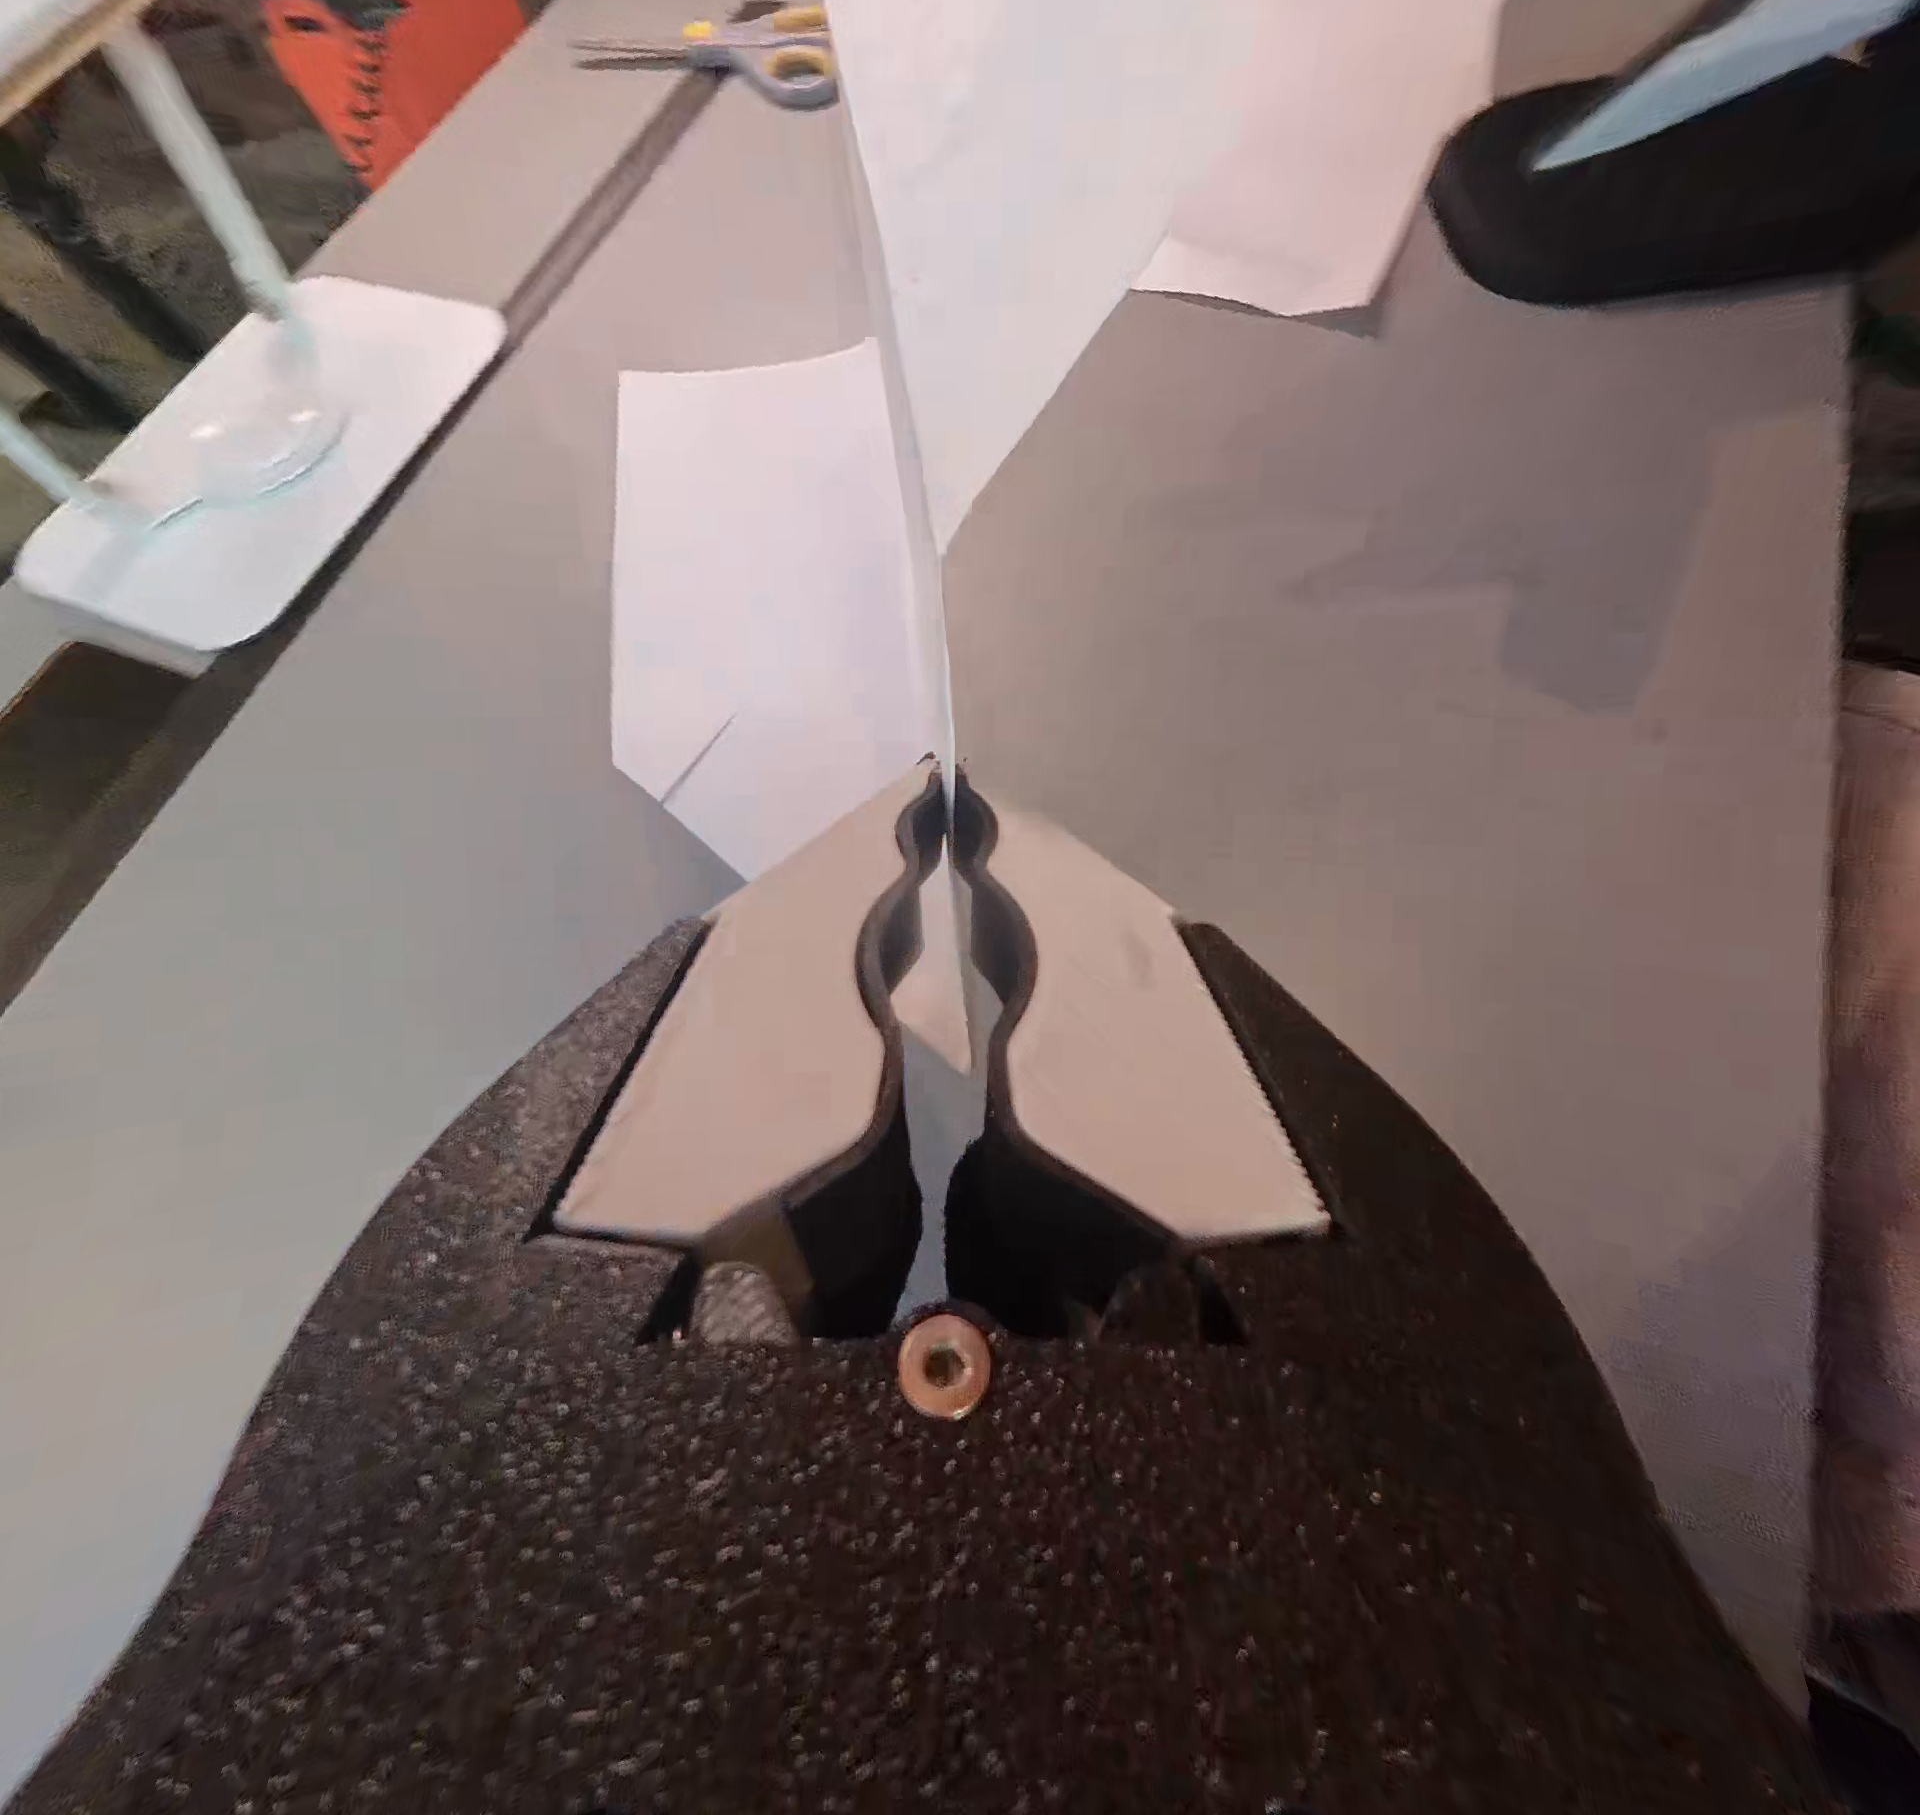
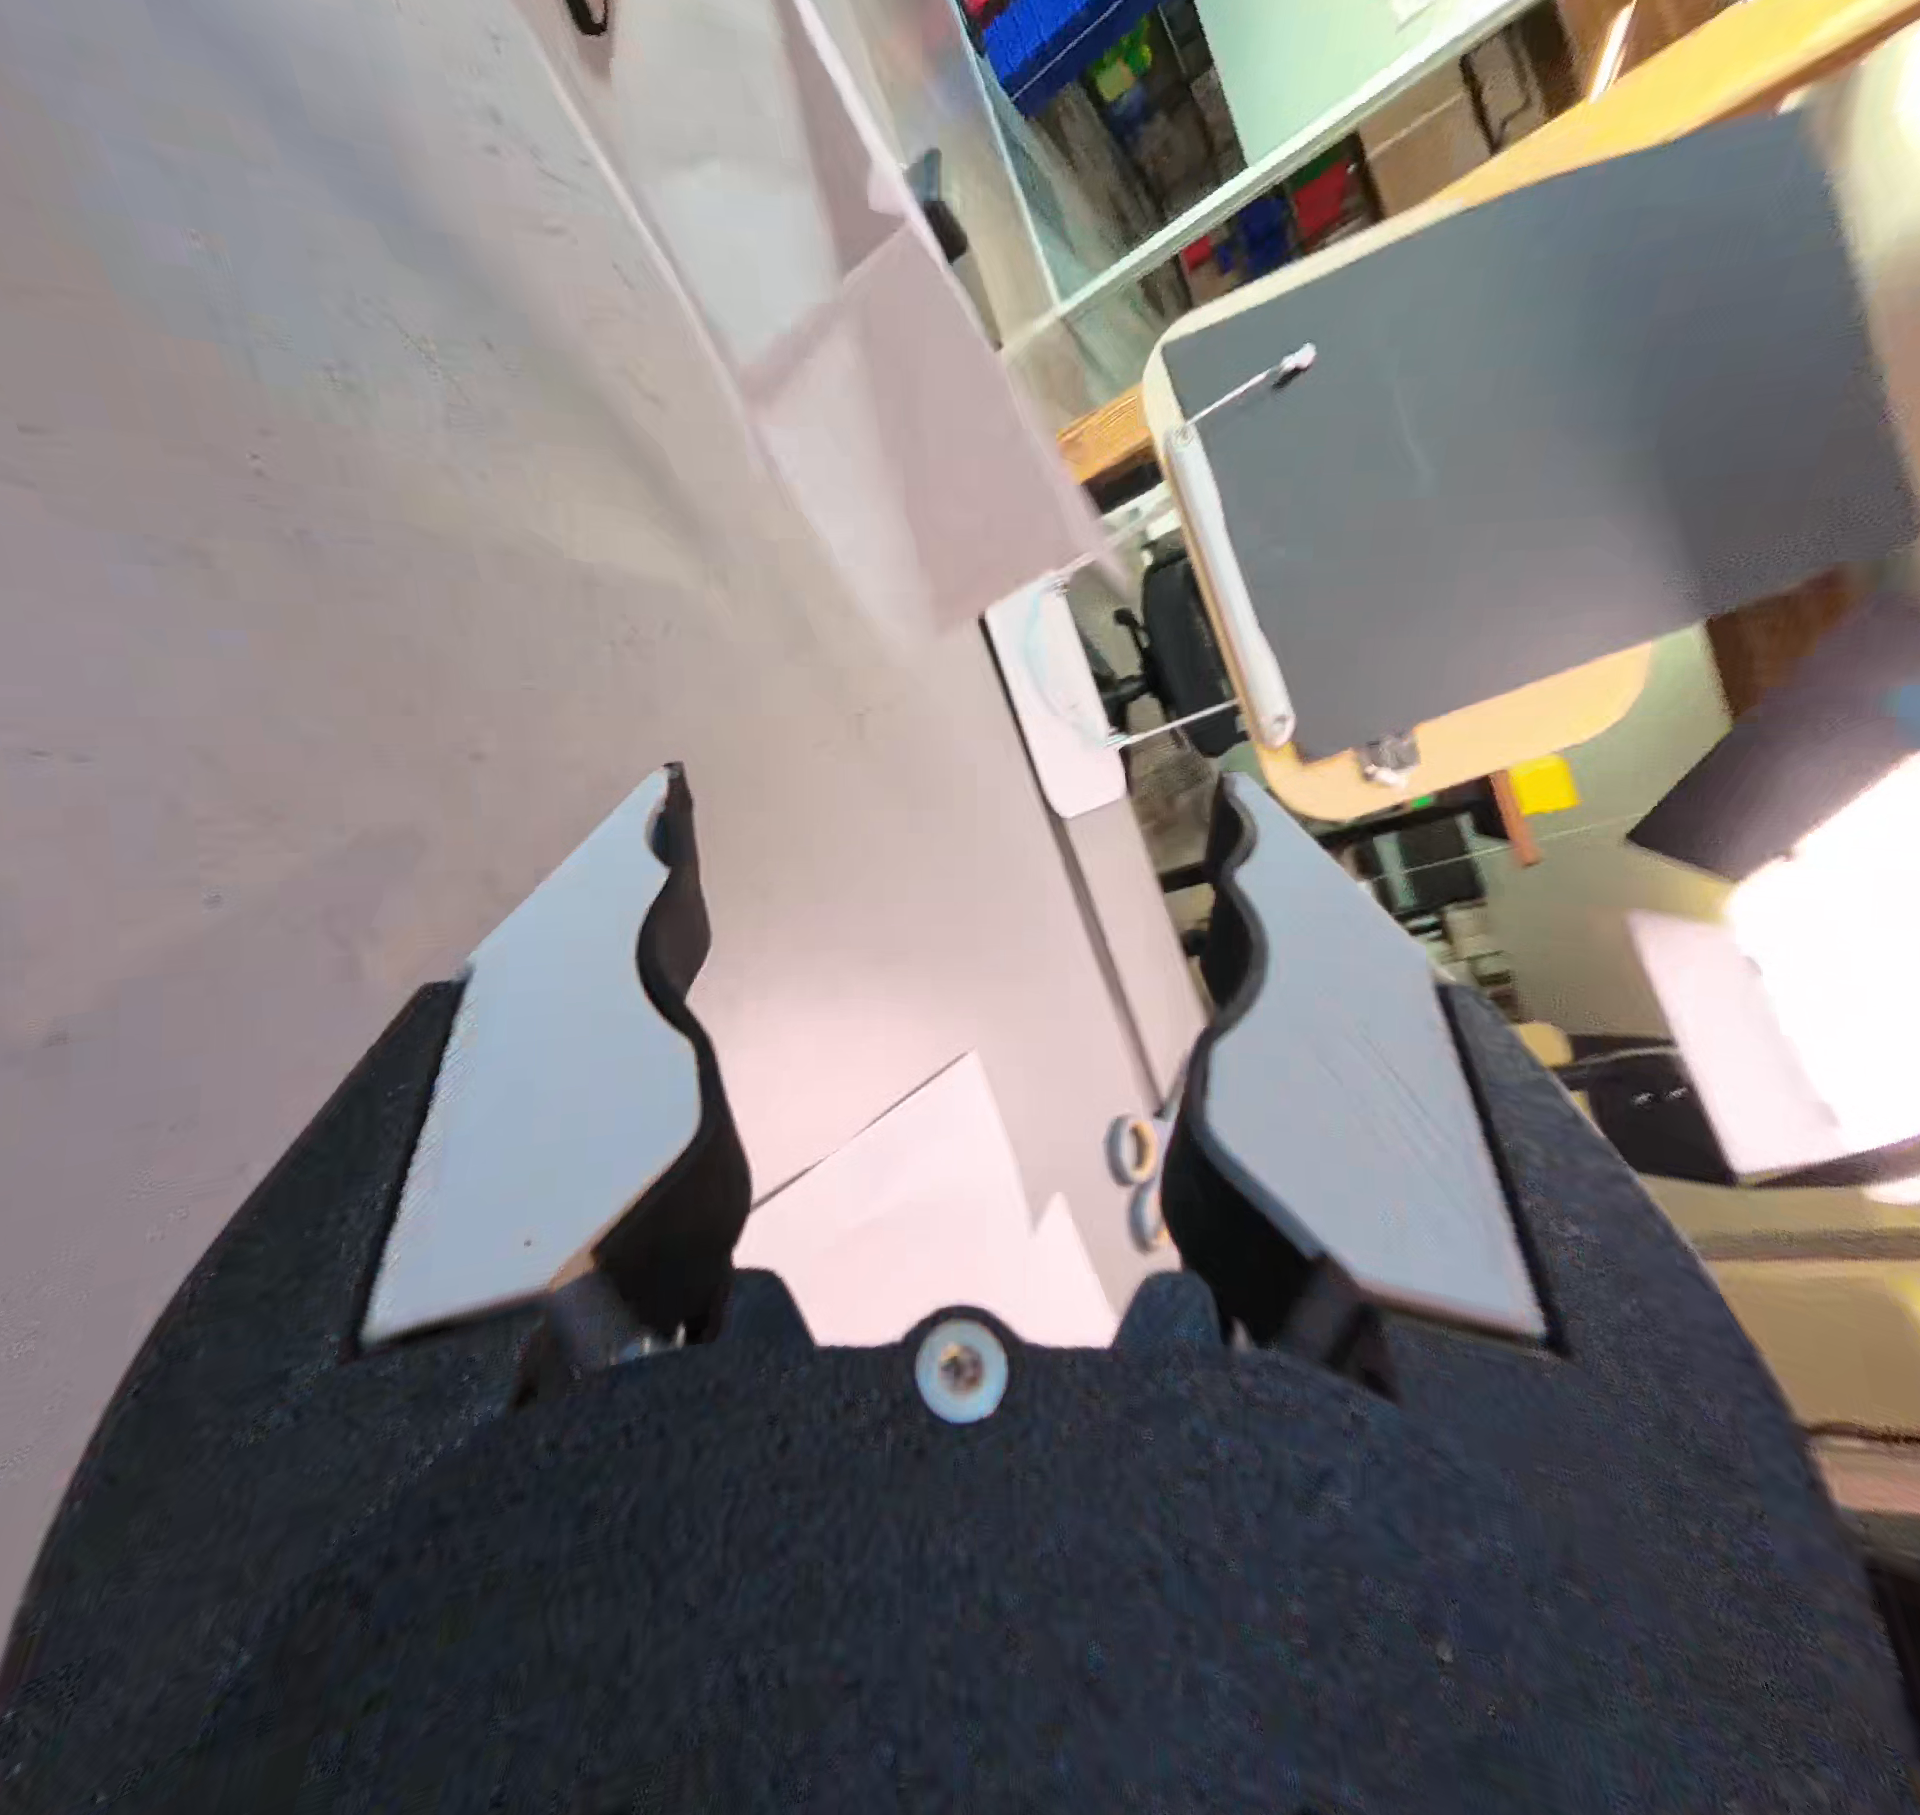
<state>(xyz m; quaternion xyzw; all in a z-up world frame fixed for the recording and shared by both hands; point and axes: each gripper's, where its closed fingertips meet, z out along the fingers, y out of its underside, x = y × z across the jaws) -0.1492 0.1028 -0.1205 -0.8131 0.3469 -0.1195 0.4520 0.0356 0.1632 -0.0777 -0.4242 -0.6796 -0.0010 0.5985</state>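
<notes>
A white sheet of paper [image 1: 1018, 238] is pinched edge-on between the closed jaws of the left gripper [image 1: 948, 778], whose wavy black inner pads and pale outer plates meet at the tips. The sheet is seen standing upright from the grip, thin as a line near the fingertips and widening above into a broad, angled panel with a sharp slanted lower edge; its near corner is tucked down between the fingers. A second white piece [image 1: 758, 602], cut to a point at the near end and slightly curled at the far end, lies flat on the grey table [image 1: 1351, 674] just left of the held sheet. Another flat sheet [image 1: 1340, 155] is seen further back, and grey scissors with yellow handle inserts [image 1: 748, 51] lie beyond. A white lamp base [image 1: 281, 477] stands at the table's left edge. The right gripper [image 2: 951, 799] is held with its jaws wide apart and nothing between them; white paper [image 2: 914, 1235] and the scissors' handles [image 2: 1138, 1183] are visible past its fingers, motion-blurred.
</notes>
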